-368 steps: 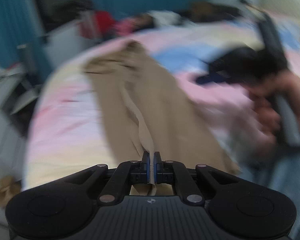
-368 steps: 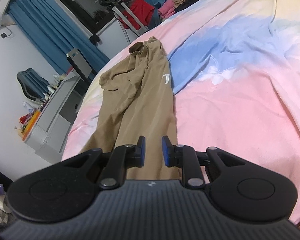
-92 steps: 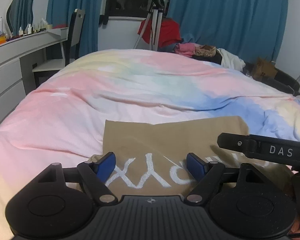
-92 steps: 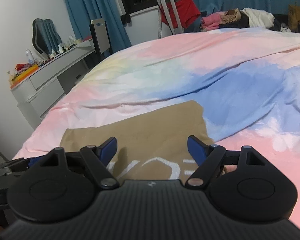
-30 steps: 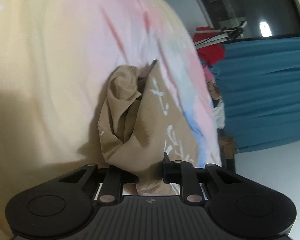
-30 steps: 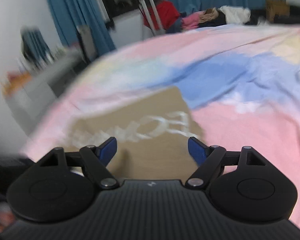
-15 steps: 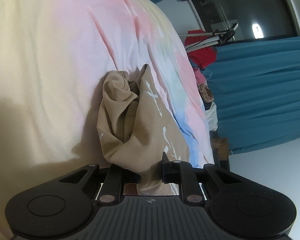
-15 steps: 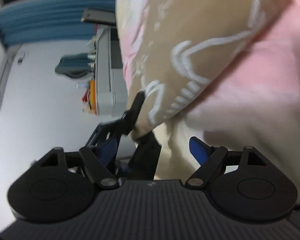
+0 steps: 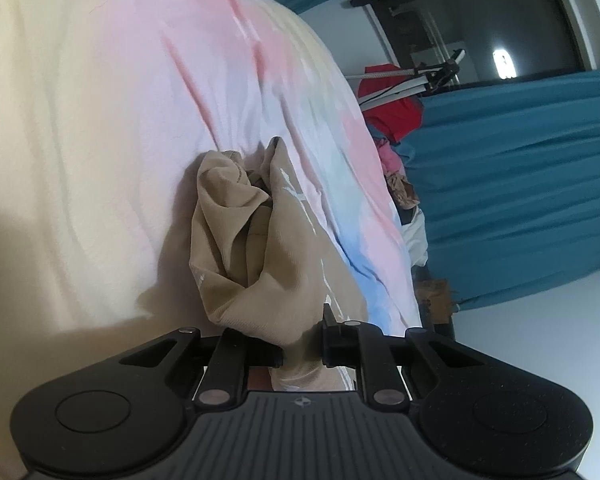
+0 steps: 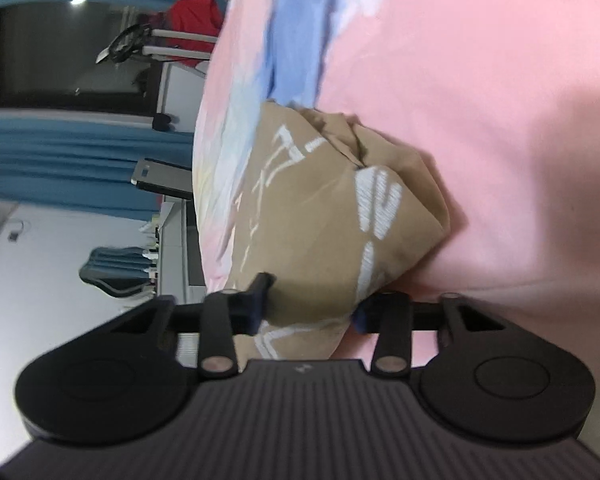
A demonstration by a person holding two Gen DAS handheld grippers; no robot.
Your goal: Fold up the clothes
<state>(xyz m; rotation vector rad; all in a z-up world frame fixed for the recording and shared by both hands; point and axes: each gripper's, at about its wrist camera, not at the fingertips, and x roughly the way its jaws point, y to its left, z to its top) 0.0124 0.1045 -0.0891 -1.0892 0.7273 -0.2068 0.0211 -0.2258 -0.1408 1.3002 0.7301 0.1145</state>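
left gripper (image 9: 302, 346): closed to a narrow gap around a thick bunch of the tan garment (image 9: 260, 256), gripped at its near end.
tan garment: lifted in a loose bundle just off the pastel bedspread (image 9: 100, 120); layers look ready to be slid apart if tugged.
right gripper (image 10: 310, 310): fingers set wider, cloth bulging between; pinch can't be confirmed, so that side could get dropped.

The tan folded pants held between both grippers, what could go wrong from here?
1. The tan pants bulge loosely past the left gripper; inner layers look bunched, so the fold could slump open when lifted.
2. The right gripper seems to hold a thick bundle with its jaws wide apart; fabric might slip out.
3. Dragging the bundle may wrinkle the pastel bedsheet.
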